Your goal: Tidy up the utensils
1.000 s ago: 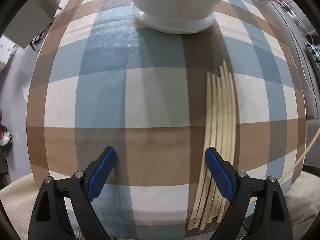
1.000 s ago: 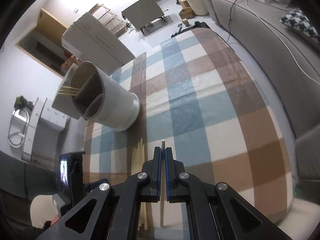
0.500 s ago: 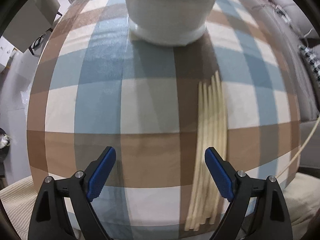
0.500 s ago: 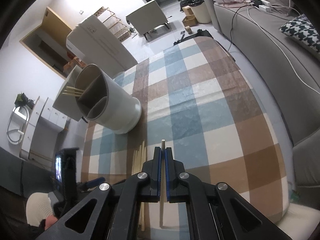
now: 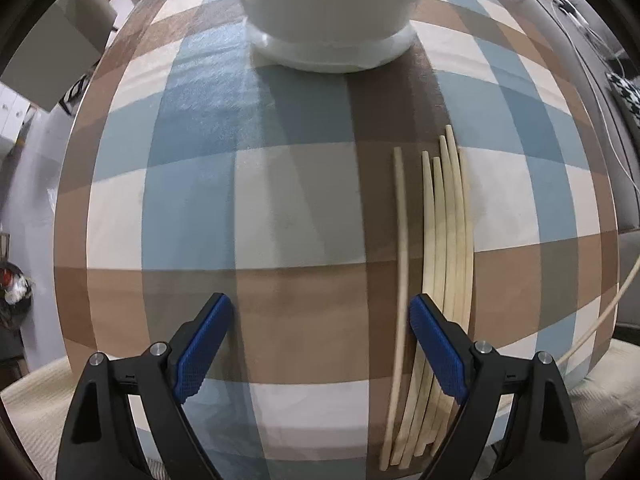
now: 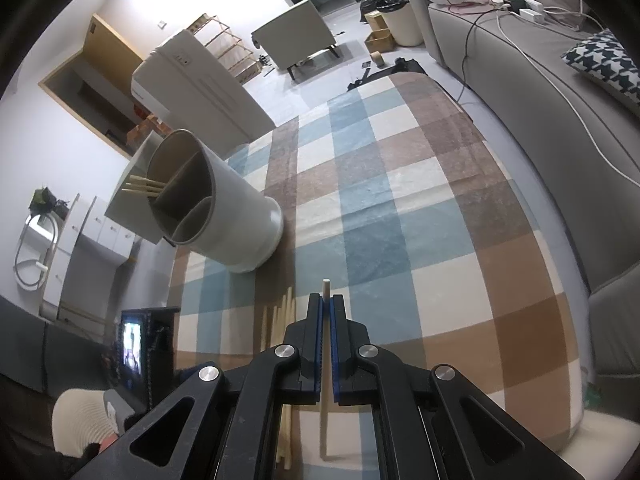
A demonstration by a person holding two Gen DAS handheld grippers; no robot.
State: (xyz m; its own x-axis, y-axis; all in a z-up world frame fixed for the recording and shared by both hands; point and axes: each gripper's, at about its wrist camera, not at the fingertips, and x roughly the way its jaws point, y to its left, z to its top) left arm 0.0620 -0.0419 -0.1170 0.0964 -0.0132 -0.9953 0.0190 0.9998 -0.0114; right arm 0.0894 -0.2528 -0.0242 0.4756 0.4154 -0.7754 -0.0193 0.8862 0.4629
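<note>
Several pale wooden chopsticks [image 5: 440, 240] lie side by side on the checked tablecloth [image 5: 280, 200]; one [image 5: 401, 240] lies slightly apart to their left. My left gripper [image 5: 320, 336] is open just above the cloth, its right finger over the bundle's near ends. My right gripper [image 6: 327, 312] is shut on a single chopstick [image 6: 326, 288], held high above the table. The white divided utensil holder [image 6: 216, 208] stands at the left with a few chopsticks [image 6: 144, 189] in one compartment; its base [image 5: 332, 48] shows ahead of the left gripper.
The bundle also shows in the right wrist view [image 6: 280, 312]. A grey sofa [image 6: 540, 92] with a houndstooth cushion and cables runs along the right of the table. A white appliance [image 6: 200, 84] and a chair stand beyond the table.
The left gripper has shifted right and closer to the holder, so one chopstick now lies between its fingers and apart from the bundle. The right gripper has risen slightly, still holding its chopstick.
</note>
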